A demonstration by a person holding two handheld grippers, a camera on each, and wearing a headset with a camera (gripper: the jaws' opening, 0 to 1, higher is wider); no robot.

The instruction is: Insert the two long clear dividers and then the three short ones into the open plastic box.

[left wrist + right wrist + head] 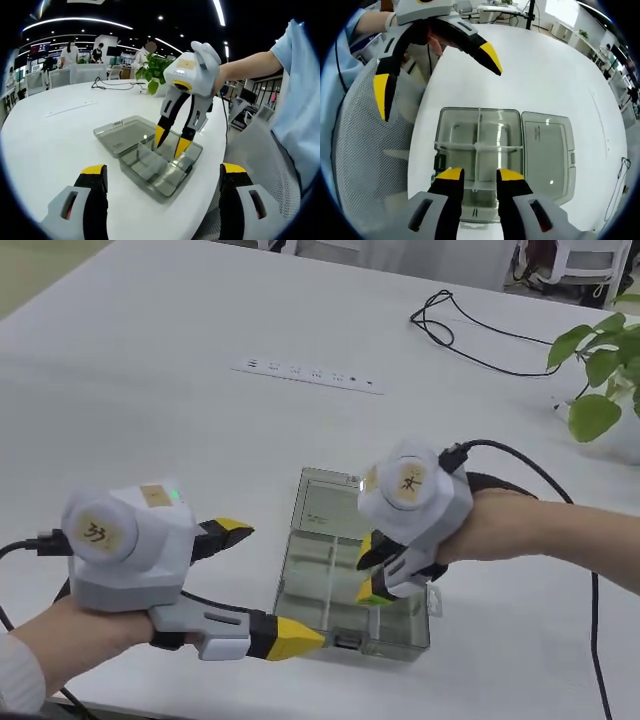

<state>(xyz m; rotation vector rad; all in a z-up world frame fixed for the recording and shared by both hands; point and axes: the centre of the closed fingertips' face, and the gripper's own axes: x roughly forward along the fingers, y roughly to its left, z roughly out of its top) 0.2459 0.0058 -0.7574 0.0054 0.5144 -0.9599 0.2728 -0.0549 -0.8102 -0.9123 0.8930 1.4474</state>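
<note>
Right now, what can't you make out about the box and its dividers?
- Head view: the right gripper covers part of the box, so the divider count is unsure.
- Right gripper view: its own jaws hide the box's near wall; whether they touch a divider is unclear.
- Lid print: too small.

We see a white table (150, 360) and a clear box (330, 540) with a smoky grey-green tint. The left gripper (268, 583) and right gripper (368, 572) have pale grey shells, black jaws, yellow tips and a tan round label each. The plant (600, 370) is green, the sleeve (295, 100) is light blue, and the chair (365, 150) is white mesh.
</note>
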